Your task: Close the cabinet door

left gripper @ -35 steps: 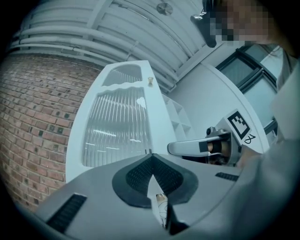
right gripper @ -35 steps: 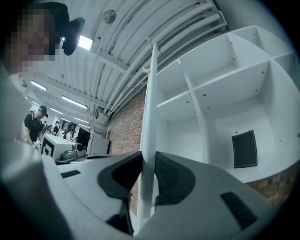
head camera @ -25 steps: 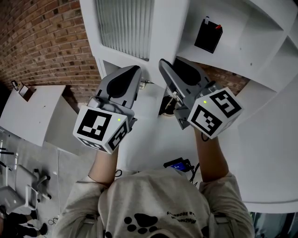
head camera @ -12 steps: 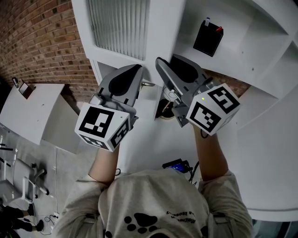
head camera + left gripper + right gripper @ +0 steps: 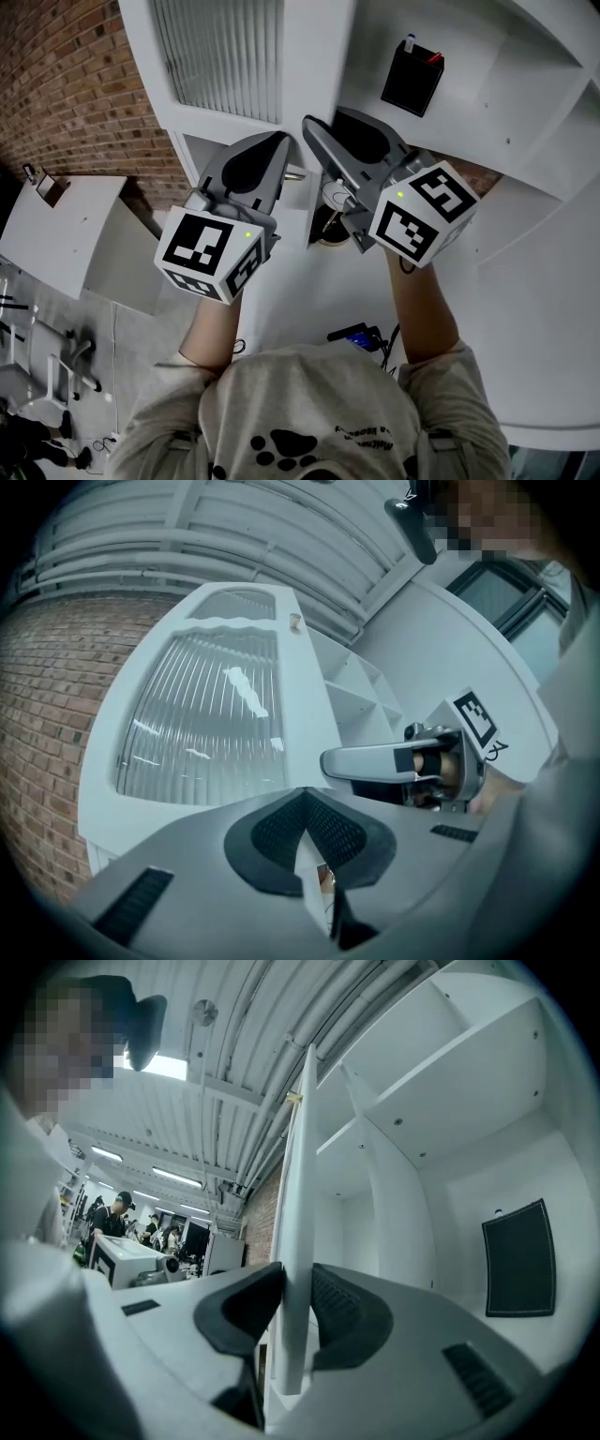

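The white cabinet door with a ribbed glass panel stands partly open in front of the cabinet shelves. My right gripper straddles the door's free edge. Both pads touch that edge while the jaws are opening. My left gripper is shut with nothing in it, its tips close against the door's front face, just above the small metal handle. In the left gripper view, one finger of the right gripper reaches past the door's edge.
A black box leans on the back wall inside the cabinet, also seen as a black box in the right gripper view. A brick wall and a white table are at the left. People stand far behind the door.
Both grippers have moved forward with the door toward the cabinet. The door's glass panel has slid left in the head view, and the gap to the cabinet has narrowed.
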Demonstrator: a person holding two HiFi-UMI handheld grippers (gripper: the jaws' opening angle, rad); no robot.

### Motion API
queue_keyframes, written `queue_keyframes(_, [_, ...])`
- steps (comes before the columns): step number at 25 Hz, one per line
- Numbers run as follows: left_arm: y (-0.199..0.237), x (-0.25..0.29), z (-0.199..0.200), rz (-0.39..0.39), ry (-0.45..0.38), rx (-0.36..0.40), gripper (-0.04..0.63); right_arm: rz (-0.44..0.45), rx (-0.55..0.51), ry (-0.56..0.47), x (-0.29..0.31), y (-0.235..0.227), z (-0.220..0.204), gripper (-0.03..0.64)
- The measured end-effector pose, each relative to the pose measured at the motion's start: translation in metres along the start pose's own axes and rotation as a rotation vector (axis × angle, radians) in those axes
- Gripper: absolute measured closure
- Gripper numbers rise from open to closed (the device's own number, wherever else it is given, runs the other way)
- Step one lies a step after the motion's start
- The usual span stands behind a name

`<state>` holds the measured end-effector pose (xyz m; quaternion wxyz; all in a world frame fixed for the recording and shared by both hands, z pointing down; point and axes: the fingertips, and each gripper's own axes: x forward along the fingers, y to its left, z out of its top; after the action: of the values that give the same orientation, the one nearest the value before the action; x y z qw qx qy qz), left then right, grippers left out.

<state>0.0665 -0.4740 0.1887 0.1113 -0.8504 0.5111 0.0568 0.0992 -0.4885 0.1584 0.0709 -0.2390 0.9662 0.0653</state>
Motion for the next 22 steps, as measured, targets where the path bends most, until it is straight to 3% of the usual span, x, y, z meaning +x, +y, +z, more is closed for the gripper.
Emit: queue_keyframes(22, [0.009,0.034,-0.017,-0.006,0.033,-0.017,0.588,-0.034,0.032,0.004,0.013,-0.036,-0.008,0.492])
